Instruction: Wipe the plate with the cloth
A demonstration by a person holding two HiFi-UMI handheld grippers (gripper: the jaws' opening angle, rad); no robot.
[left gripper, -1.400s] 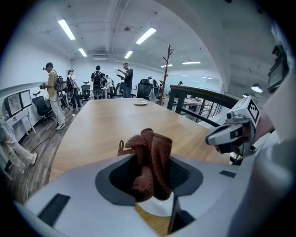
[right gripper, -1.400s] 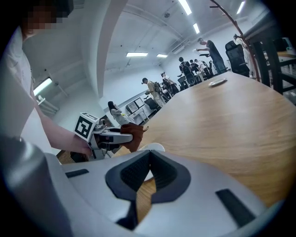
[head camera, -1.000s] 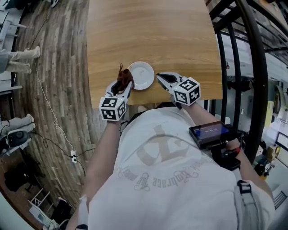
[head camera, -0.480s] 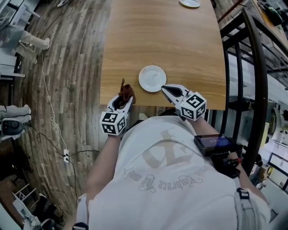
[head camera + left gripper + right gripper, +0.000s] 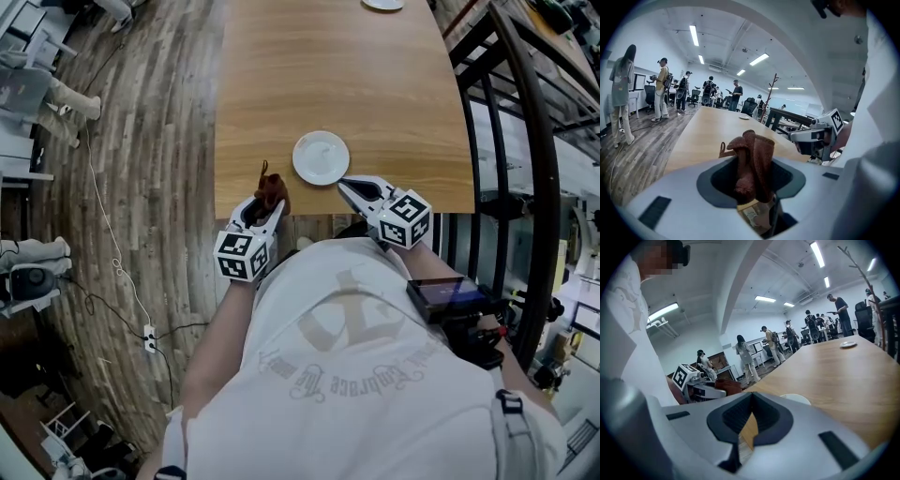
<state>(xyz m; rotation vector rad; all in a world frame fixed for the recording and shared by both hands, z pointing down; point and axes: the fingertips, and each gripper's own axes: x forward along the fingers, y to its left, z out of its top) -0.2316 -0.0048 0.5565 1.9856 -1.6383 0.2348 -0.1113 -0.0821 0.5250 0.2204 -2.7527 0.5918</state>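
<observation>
Cloth (image 5: pixel 271 190), brown and bunched, stands between the jaws of the left gripper (image 5: pixel 263 208), which are clamped on it at the near edge of the table (image 5: pixel 328 75). A white plate (image 5: pixel 321 157) lies on the wood just right of the cloth and apart from it, with the tip of the right gripper (image 5: pixel 344 186) at its near rim; whether they touch cannot be told. That gripper's jaws are pressed together with nothing between them. The head view lays out both grippers flanking the plate. The left gripper view shows the cloth's folds rising above the jaws, but not the plate. The right gripper view shows only a sliver of the plate over its jaws. A second plate (image 5: pixel 382 4) lies at the table's far end
</observation>
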